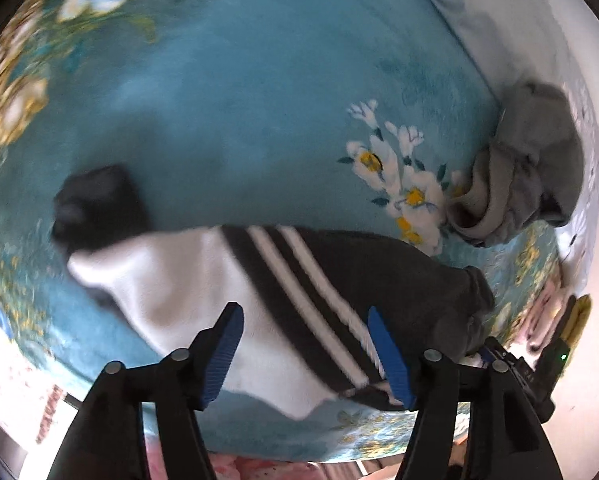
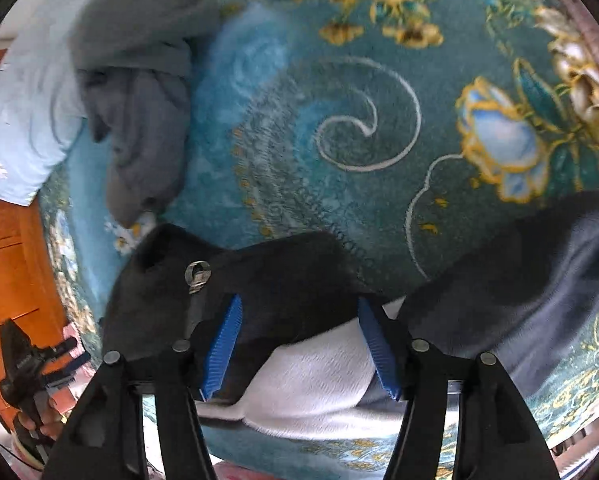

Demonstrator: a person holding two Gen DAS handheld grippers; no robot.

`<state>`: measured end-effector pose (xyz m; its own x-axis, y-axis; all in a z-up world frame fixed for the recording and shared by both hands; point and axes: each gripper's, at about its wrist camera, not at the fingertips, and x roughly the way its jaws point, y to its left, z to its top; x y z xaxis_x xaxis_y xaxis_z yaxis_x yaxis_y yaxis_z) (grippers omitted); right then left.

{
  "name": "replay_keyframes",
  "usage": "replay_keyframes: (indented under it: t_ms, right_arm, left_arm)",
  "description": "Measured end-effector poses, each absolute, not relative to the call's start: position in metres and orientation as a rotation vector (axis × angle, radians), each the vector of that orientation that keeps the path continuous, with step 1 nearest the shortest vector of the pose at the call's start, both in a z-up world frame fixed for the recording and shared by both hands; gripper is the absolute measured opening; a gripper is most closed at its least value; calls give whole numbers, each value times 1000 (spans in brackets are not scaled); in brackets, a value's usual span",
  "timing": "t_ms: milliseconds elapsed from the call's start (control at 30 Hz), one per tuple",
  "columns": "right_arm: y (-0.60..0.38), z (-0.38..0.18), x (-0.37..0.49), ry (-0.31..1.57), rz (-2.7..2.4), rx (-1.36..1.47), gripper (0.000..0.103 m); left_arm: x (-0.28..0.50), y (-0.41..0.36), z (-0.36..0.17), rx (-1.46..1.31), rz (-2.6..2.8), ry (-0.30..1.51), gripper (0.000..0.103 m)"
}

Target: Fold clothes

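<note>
- The jacket [image 1: 259, 300], black and white with three white stripes across the dark part, lies spread on a teal blanket [image 1: 239, 100] patterned with flowers.
- The left gripper [image 1: 305, 354] points down over the jacket; its jaws stand spread, with the striped cloth lying below and between the blue pads [image 1: 225, 356], which do not press on it.
- The right gripper [image 2: 299, 344] also points down at the jacket [image 2: 283, 292]; its jaws are spread as well, over the seam where black cloth meets white, with nothing pinched.
- A metal zipper pull [image 2: 197, 274] sits on the black part, just left of the right gripper's left pad.
- A crumpled grey garment [image 1: 531, 160] lies on the far right of the blanket in the left view, apart from the jacket.
- Beside it, at the blanket's edge, lies a pale blue pillow [image 2: 23, 132] with a small flower on it.
- A wooden cabinet [image 2: 7, 260] stands at the left edge of the right view.
</note>
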<state>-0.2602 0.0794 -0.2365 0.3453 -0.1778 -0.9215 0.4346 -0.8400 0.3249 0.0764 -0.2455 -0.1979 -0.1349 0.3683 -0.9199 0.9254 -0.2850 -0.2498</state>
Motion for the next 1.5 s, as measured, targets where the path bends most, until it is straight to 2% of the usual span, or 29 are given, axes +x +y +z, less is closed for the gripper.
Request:
replay_keyframes:
  t_ms: [200,367,600,633,700,733,800,833,967,1067,1233,1500]
  right_arm:
    - [75,-270,-265,260,-1451,2125,63]
    - [60,-287,-264,361,-1386,2100,63]
    - [58,-296,-240,332,-1270,2116,63]
    - [61,-293,-237,321,-1280,2111,61]
    - [68,-283,-230,307,-1310,2100,44]
    - [72,-278,-226,299,-1323,2092,40]
    - [80,-264,-217,268,-1329,2068,22]
    - [84,-257,-212,257,-1332,2052,19]
    - [98,-226,-183,272,-1366,1981,15]
    - [115,-212,-169,236,-1411,1974,15]
    - [112,-180,-186,200,-1494,1931,13]
    - [72,-72,-198,160,-1573,1613,12]
  left_arm:
    - [46,-262,-235,1723,-1473,1375,79]
    - [37,-252,-263,1827,-1471,1433,81]
    - [46,-244,-264,1865,-1511,1499,80]
    - [47,-244,-262,1861,-1519,1510,80]
    - [48,-240,-253,1860,-1560,1511,79]
    - [48,-237,-248,1865,-1585,1499,78]
    - [47,-229,-237,1881,-1640,1480,73]
    - [46,-224,-231,1894,-1667,1449,66]
    - [44,-204,-211,1948,-1753,1279,25]
    - [47,-191,-191,1935,-1824,1147,10]
    - [46,-183,-166,1871,-1887,1018,7]
    - [48,-203,-100,1578,-2037,1073,6]
